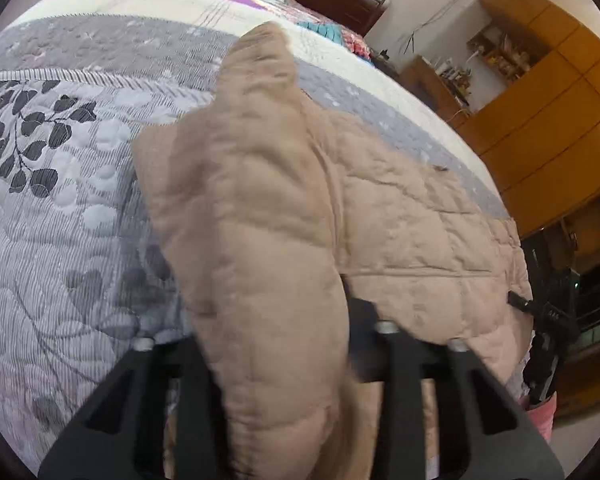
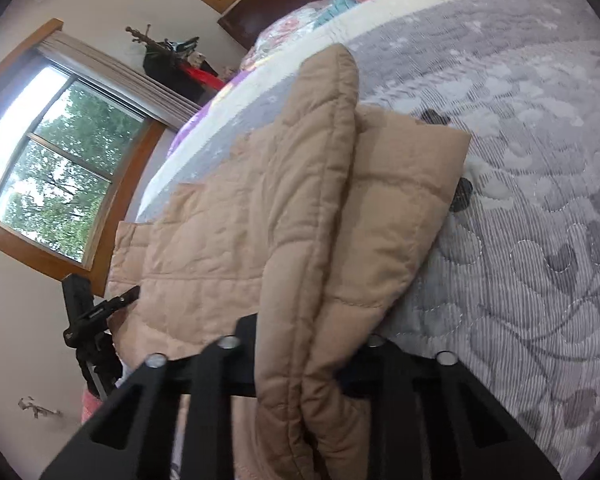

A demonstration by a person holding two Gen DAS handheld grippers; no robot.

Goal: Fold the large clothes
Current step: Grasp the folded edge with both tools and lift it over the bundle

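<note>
Mid-fold: the left gripper (image 1: 276,344) and right gripper (image 2: 304,360) each pinch a raised edge of the tan quilted jacket (image 1: 400,220), which lies near the bed's (image 2: 540,200) near edge. Next (my guess), carry both folds across and lay them flat

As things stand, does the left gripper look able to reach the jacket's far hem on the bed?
Probably not: the left gripper is shut on a raised fold of the jacket, so it would have to let go first.

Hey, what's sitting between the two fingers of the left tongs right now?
A thick fold of the tan quilted jacket fills the gap in the left tongs, shown in the left wrist view. The rest lies on the grey leaf-print bedspread.
</note>
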